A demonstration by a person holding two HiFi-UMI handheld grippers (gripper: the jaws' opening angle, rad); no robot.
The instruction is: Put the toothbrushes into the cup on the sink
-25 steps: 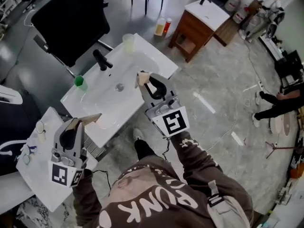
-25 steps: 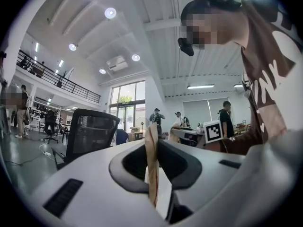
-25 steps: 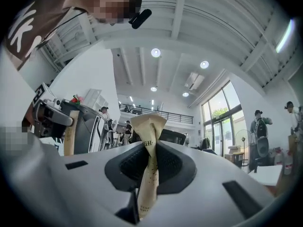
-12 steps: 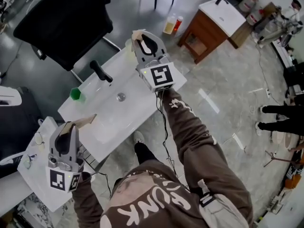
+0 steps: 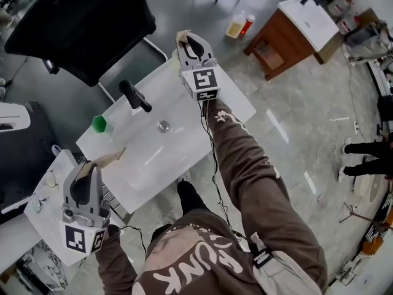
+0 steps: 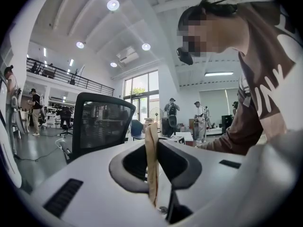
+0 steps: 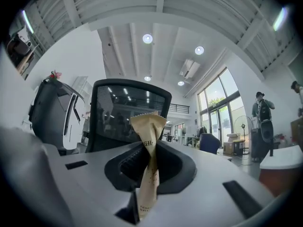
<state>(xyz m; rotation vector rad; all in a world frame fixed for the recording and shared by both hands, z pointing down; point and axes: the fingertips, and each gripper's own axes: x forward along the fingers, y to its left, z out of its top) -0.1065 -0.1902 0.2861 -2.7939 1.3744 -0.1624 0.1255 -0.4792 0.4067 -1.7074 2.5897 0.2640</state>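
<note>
My right gripper [image 5: 187, 39] hangs over the far corner of the white sink [image 5: 184, 149], shut on a toothbrush in a tan paper wrapper [image 5: 182, 37]. In the right gripper view the wrapper [image 7: 149, 126] sticks up crumpled between the closed jaws. The cup does not show in the head view; the gripper covers the corner where it stood. My left gripper [image 5: 92, 165] is off the sink's near left corner, shut on a second wrapped toothbrush [image 5: 109, 158]. This one appears edge-on [image 6: 151, 160] in the left gripper view.
A black faucet [image 5: 135, 95] and a small green thing [image 5: 99, 125] stand along the sink's back edge. A black office chair [image 5: 80, 23] is behind it. A white side table [image 5: 46, 211] lies at the left. A wooden cabinet [image 5: 288, 39] and bottles [image 5: 236, 24] are on the floor beyond.
My right gripper has carried its wrapped toothbrush from over the basin up to the sink's far corner, covering the cup. The left gripper has hardly moved.
</note>
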